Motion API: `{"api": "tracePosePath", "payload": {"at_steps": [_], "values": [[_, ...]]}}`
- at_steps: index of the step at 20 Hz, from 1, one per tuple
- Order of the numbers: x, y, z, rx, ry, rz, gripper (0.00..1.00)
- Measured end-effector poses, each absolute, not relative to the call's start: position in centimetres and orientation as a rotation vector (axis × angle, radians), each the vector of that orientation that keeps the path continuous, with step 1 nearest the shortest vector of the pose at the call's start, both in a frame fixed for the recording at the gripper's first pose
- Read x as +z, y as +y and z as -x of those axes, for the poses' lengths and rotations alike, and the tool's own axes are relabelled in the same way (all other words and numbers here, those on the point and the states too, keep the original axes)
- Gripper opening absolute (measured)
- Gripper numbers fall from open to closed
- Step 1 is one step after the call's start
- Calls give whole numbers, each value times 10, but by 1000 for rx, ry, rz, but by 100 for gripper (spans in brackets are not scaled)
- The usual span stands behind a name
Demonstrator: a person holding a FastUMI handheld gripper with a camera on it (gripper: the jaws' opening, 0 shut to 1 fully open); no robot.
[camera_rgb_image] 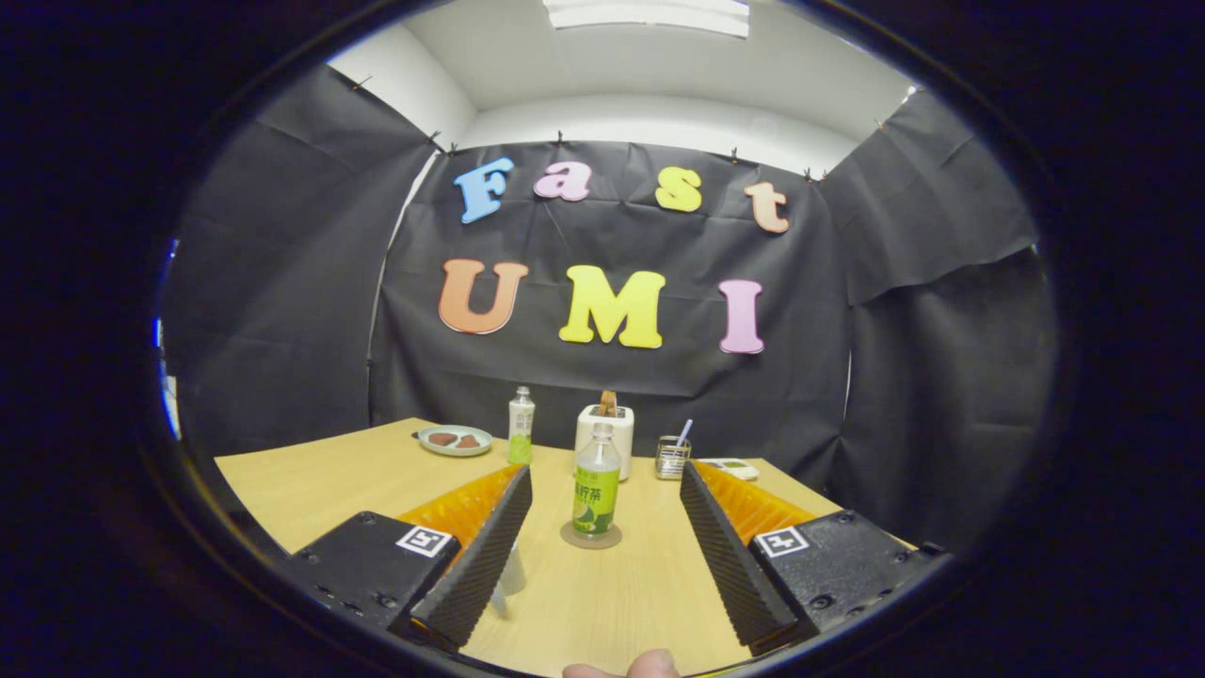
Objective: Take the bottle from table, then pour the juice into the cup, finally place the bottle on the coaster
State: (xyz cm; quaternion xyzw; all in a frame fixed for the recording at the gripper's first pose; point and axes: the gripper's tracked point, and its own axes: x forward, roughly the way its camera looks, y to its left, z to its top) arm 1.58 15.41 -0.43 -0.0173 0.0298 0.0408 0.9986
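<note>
The gripper (602, 527) has its two fingers spread wide apart and grips nothing — bare wooden tabletop (311, 490) shows between them. A fingertip (650, 665) of the person holding it shows at the near edge, below the fingers.

The bottle (596, 482) stands upright on a round coaster (591, 538), in the gap between the fingertips and just ahead of them, touching neither. It is clear plastic with a pale cap and a green label carrying printed characters too small to make out; how much liquid it holds cannot be told. A pale cup (511, 571) peeks out beside the left finger, mostly hidden behind it, its contents out of sight.

Farther back, toward the far edge of the tabletop, a second bottle (521, 426) stands upright — white with a green lower band and small unreadable print. Left of it sits a light plate (456, 440) holding two brownish pieces. Directly behind the near bottle is a white toaster (605, 428) with something brown sticking up from its top. To its right stands a small glass (672, 457) with a pale handle leaning out of it, and beyond the right finger lies a flat white object (730, 466) near the far right corner.
</note>
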Motion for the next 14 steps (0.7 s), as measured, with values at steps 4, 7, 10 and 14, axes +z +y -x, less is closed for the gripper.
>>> {"api": "tracePosePath", "payload": {"at_steps": [4, 7, 10, 14], "values": [[-14, 161, 15, 77, 61, 6, 100], [-30, 170, 30, 89, 71, 9, 100], [-40, 171, 43, 80, 61, -20, 100], [-44, 174, 49, 63, 43, -38, 100]]}}
